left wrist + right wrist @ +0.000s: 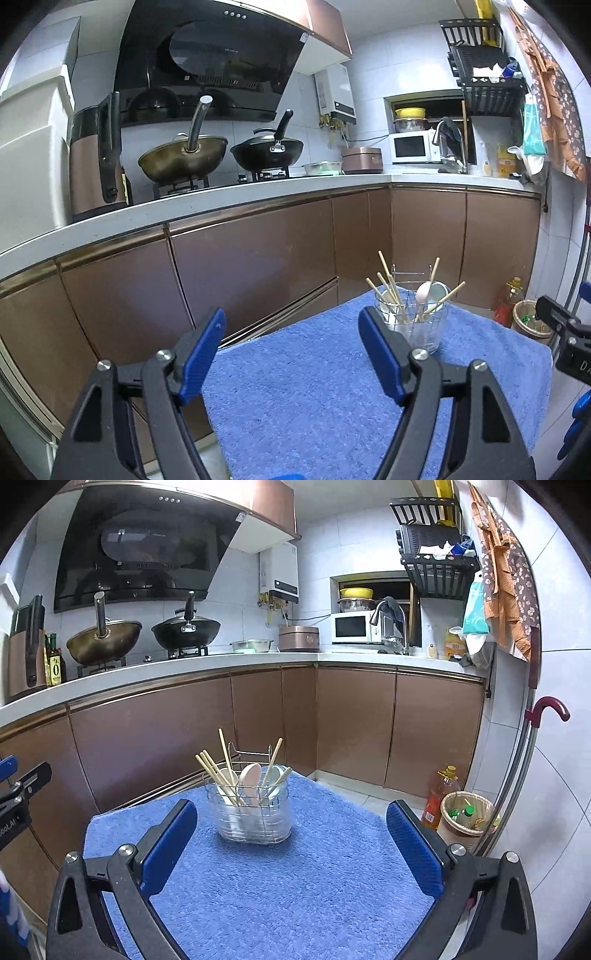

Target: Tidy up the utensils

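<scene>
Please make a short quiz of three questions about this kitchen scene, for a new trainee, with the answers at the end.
1. True or false: the chopsticks stand inside the utensil holder.
2. What does the utensil holder rest on? A) the white countertop B) the blue towel C) the floor
3. Fill in: both the left hand-held gripper and the right hand-held gripper are ____ and hold nothing.

Key:
1. True; the spoons are in it too.
2. B
3. open
</scene>
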`<state>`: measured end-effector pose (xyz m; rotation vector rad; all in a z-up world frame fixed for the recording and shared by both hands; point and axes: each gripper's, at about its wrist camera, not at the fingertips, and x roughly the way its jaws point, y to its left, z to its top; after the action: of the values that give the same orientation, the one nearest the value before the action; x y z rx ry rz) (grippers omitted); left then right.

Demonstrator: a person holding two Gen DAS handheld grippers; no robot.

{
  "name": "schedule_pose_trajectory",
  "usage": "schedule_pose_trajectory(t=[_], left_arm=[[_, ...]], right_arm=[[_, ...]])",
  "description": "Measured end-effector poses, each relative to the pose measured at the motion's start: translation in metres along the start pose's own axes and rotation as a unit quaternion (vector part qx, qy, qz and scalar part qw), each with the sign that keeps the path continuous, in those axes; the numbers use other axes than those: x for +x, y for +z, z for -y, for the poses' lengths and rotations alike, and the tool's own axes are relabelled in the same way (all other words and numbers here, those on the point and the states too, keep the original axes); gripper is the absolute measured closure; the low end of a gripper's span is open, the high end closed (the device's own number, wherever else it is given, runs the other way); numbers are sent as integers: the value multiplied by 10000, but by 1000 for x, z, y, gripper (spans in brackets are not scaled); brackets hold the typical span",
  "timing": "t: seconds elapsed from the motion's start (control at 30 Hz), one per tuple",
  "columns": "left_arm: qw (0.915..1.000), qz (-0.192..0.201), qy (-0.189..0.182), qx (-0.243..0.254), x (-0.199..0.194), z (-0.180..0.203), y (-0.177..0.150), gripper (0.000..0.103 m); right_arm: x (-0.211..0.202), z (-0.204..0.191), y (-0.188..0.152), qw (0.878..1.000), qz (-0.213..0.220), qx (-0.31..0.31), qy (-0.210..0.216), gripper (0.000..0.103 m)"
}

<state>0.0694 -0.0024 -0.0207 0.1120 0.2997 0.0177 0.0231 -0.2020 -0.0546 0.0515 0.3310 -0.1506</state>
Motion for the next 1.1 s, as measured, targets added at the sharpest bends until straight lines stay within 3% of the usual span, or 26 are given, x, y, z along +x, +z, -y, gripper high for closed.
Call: schedule_pose_trajectory(t=[1.1], left_arm=[[9994, 82, 164, 300, -17, 12, -7, 30]], right_arm=[[-2, -5, -7, 9998, -77, -26, -179, 0]])
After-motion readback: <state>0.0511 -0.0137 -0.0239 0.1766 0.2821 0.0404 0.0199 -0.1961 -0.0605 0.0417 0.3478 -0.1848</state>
